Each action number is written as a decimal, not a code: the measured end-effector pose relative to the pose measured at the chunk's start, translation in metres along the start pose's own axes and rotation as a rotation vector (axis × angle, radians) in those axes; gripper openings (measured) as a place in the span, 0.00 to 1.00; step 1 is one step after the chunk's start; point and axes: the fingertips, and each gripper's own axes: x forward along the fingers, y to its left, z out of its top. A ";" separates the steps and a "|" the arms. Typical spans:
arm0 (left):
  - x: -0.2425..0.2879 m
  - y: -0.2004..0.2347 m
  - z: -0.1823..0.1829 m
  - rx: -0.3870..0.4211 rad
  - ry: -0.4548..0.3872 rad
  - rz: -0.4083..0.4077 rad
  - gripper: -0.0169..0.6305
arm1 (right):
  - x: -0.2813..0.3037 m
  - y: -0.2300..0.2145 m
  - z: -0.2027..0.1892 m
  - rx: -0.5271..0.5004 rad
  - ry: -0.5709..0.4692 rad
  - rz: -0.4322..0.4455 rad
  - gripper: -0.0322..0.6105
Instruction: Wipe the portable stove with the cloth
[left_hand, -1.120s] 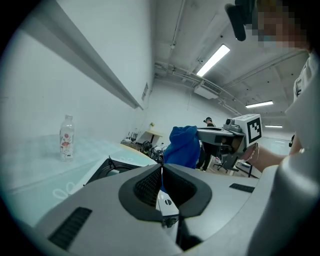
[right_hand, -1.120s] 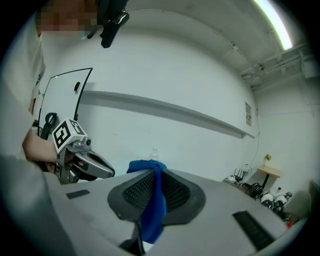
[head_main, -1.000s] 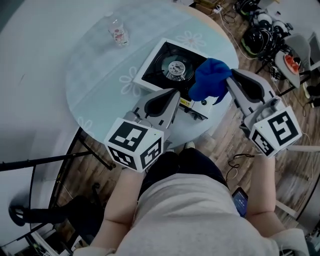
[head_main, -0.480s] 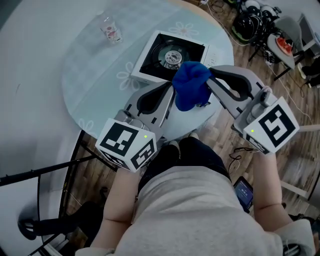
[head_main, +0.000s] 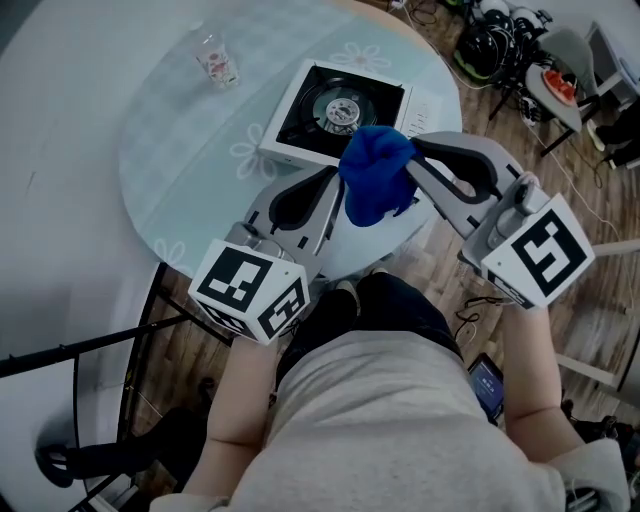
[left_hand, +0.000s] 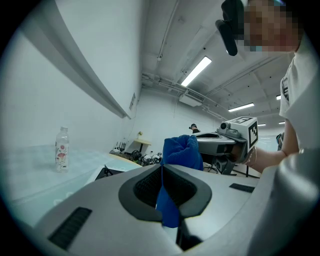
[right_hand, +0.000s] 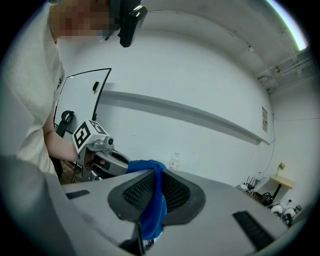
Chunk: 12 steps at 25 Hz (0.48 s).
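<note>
The blue cloth (head_main: 373, 183) hangs bunched in the air above the near edge of the table, just in front of the portable stove (head_main: 335, 108). The stove is white with a black top and a round burner. My left gripper (head_main: 335, 188) and my right gripper (head_main: 408, 152) meet at the cloth from either side. In the left gripper view the blue cloth (left_hand: 181, 149) is pinched between the shut jaws, and the right gripper (left_hand: 220, 143) shows behind it. In the right gripper view the cloth (right_hand: 151, 200) is likewise clamped between shut jaws.
The stove stands on a round glass table (head_main: 185, 170) with flower prints. A small clear bottle (head_main: 216, 61) stands at the table's far left. Cables, bags and a chair (head_main: 560, 80) crowd the wooden floor at the upper right. A dark stand (head_main: 90, 330) reaches in at the lower left.
The right gripper has carried the cloth leftward, from beside the stove's right end to the left gripper's tip. The left gripper now holds the cloth as well.
</note>
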 end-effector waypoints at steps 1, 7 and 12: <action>0.000 -0.001 0.000 -0.002 0.004 0.001 0.06 | -0.001 0.000 0.000 0.010 0.006 -0.004 0.13; 0.001 0.000 -0.001 -0.015 0.005 0.047 0.06 | -0.003 0.003 -0.001 -0.003 -0.009 0.035 0.13; 0.003 0.002 -0.002 -0.020 -0.001 0.080 0.06 | -0.005 0.002 -0.006 0.044 -0.026 0.055 0.13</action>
